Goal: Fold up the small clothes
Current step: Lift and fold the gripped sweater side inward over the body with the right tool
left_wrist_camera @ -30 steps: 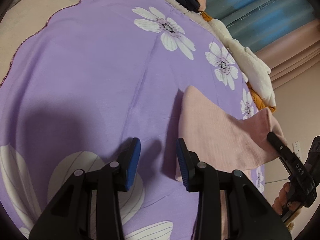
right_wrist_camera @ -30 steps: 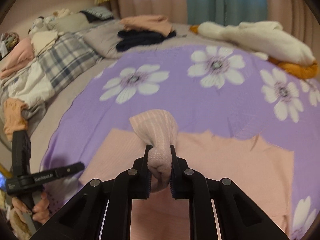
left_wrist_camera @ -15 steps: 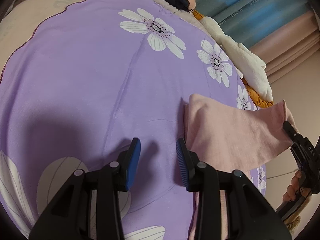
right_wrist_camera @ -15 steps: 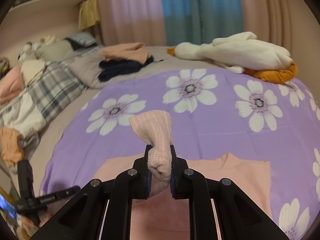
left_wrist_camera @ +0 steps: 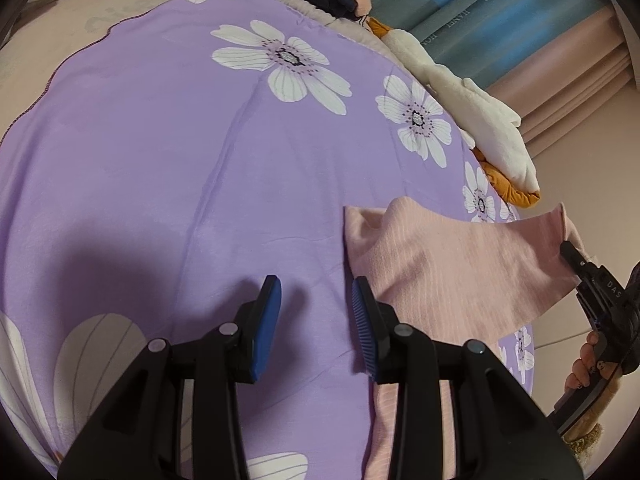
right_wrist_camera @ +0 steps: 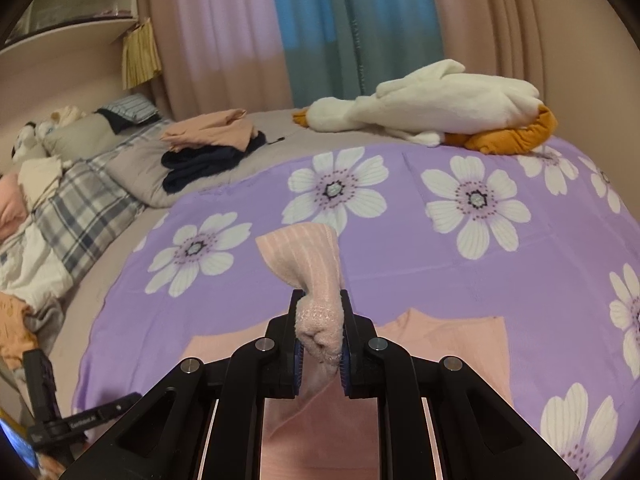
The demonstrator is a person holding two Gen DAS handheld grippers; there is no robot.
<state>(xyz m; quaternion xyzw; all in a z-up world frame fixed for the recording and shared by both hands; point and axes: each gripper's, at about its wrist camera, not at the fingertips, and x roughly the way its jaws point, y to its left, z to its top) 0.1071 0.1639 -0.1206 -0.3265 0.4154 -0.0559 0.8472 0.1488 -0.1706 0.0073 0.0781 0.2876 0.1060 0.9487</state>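
Clamping a bunched hem of the pink garment [right_wrist_camera: 320, 320], the right gripper [right_wrist_camera: 320, 344] held that edge raised off the purple flowered sheet [left_wrist_camera: 160, 160], w/ a flap fanning out just ahead of its tips. Rest of the cloth trailed down below and behind the gripper onto the sheet. Purpose, as judged: lift one edge so it can be carried over the flat part for a fold.

Left gripper [left_wrist_camera: 316, 320] hovered low over the sheet, jaws spread wide, nothing between them. Garment's near edge lay just beside its right finger; contact could not be confirmed, approx. touching. Placement suggested readiness to pin or pick that side while the other end was raised.

Ahead of both grippers, well apart: plush goose [right_wrist_camera: 432, 108] and stacked folded clothes [right_wrist_camera: 212, 140], clear of the work area.
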